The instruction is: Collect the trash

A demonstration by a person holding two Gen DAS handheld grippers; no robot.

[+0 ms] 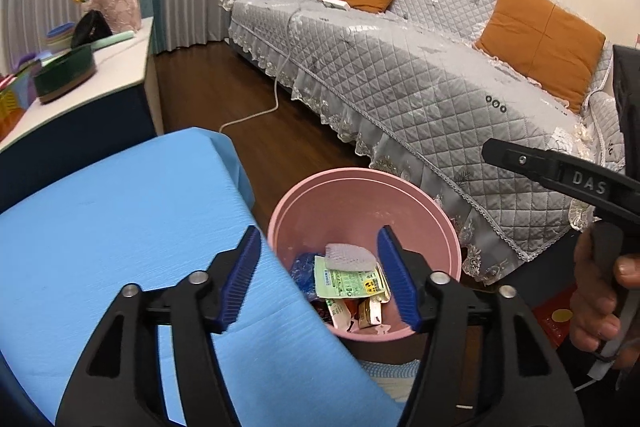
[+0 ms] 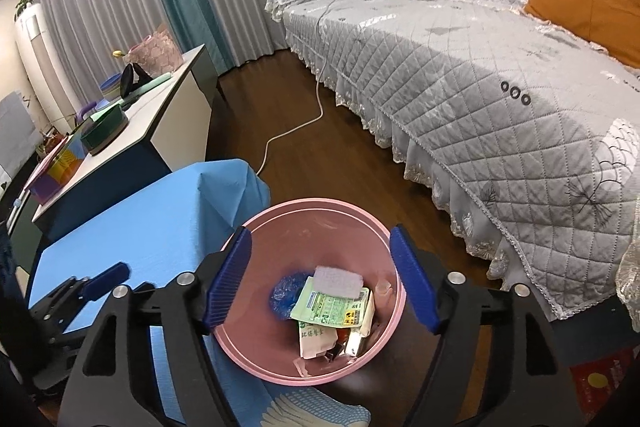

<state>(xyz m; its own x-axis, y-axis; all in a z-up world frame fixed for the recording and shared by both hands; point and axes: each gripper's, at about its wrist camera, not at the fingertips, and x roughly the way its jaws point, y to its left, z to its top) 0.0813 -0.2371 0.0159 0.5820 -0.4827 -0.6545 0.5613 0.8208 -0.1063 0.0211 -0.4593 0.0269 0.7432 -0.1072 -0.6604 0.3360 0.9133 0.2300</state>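
My left gripper (image 1: 318, 279) and right gripper (image 2: 320, 279) both hang over the pink bin (image 2: 256, 359), jaws spread wide and holding nothing; the trash is inside the bin: a green packet (image 2: 332, 309) on top, a blue crumpled wrapper (image 2: 282, 293) at its left, a white textured pad (image 2: 338, 277) behind it. The bin stands just beside the blue-covered table (image 1: 120, 227), between it and the sofa (image 1: 400, 67). I judge this a drop just finished; best to draw clear of the rim without knocking it, then check the table for leftovers.
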